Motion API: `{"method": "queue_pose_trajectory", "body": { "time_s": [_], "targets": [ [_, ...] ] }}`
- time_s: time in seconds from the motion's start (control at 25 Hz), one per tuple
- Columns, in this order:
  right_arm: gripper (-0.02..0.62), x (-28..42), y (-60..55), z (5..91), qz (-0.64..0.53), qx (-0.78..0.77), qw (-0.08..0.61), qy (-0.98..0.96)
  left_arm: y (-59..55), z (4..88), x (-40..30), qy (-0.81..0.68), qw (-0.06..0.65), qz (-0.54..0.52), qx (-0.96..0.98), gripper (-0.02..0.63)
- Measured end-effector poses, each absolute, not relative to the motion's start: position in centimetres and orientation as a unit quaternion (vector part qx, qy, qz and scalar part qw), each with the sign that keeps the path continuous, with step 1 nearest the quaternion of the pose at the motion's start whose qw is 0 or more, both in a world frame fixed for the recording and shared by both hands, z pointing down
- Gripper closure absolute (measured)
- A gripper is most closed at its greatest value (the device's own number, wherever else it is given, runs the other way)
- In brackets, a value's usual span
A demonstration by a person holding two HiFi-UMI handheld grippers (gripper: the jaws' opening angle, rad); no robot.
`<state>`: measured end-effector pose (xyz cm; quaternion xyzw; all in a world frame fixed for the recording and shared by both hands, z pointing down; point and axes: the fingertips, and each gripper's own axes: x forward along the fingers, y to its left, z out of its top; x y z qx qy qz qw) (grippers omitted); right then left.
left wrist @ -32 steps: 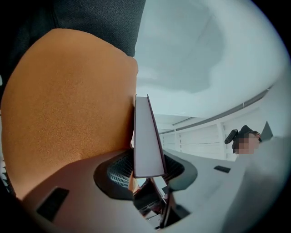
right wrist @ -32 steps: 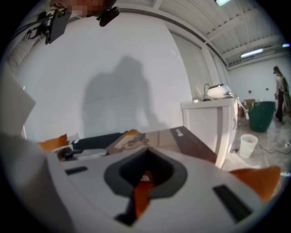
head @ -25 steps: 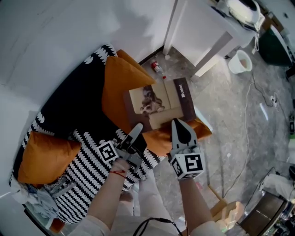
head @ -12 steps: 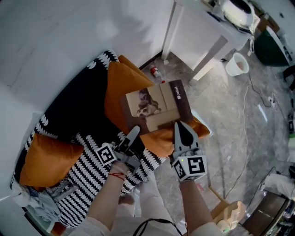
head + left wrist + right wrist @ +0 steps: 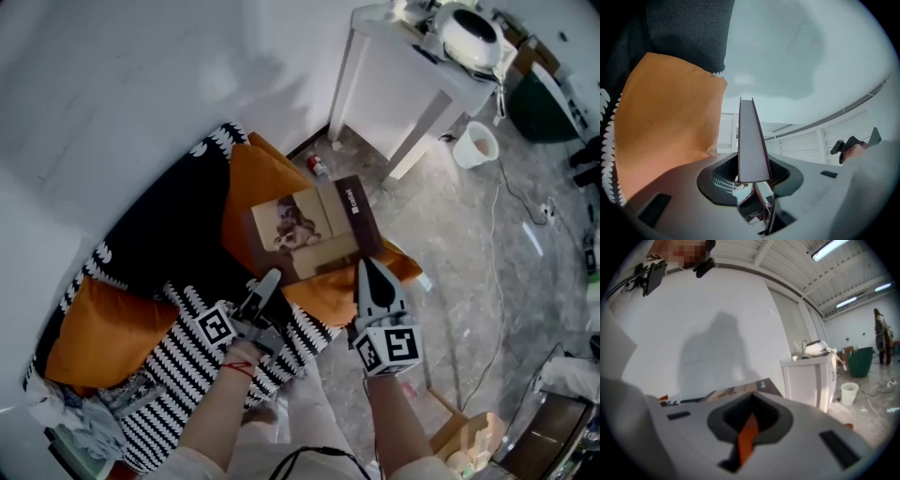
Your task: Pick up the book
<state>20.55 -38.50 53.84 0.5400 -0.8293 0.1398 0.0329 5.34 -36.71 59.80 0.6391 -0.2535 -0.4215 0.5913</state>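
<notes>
Book (image 5: pixel 314 228): one, held over three orange cushions (image 5: pixel 103 328), edge pinched between left gripper (image 5: pixel 269 278) jaws. Right gripper (image 5: pixel 368 267) jaws pressed together, tip at book's near corner.

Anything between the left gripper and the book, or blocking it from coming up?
Nothing visible. The book stands edge-on between the jaws of the left gripper, which grip it. The orange cushion lies off to one side, not over it.
</notes>
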Motion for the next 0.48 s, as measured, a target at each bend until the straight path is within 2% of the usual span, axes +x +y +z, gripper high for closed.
{"method": "queue_pose_trajectory", "body": {
  "time_s": [0.48],
  "targets": [
    [0.583, 20.5, -35.5, 50.6, 0.150, 0.552, 0.014, -0.820, -34.3, 55.9, 4.6, -0.250, 0.595, -0.424, 0.635, 0.439]
  ]
}}
